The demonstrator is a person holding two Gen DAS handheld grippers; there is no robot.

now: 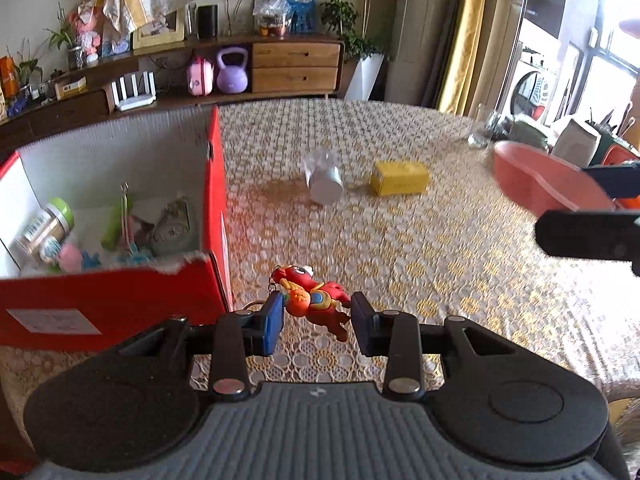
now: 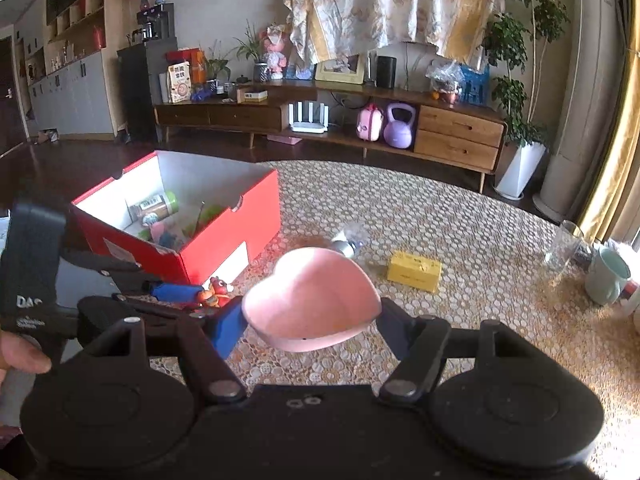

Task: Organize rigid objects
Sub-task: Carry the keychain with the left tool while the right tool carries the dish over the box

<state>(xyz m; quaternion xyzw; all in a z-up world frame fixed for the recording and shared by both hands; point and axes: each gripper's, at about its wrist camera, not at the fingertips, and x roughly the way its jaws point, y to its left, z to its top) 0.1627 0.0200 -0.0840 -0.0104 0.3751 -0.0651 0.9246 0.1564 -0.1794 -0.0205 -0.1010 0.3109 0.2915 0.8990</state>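
Keychain [image 1: 314,304] between left hand-held gripper [image 1: 317,320] pads

box contents [image 1: 120,232] blurred (unidentifiable); bowl [image 1: 536,176] edge-cropped

a long wooden sideboard [image 2: 328,116] with two pale drawers stood against the light wall beneath a draped floral cloth [image 2: 384,4], a potted tree [image 2: 520,80] and yellow curtain [image 1: 464,36] to its right, dark floor [image 2: 80,156] below, daylight entering from the window [image 1: 608,52].
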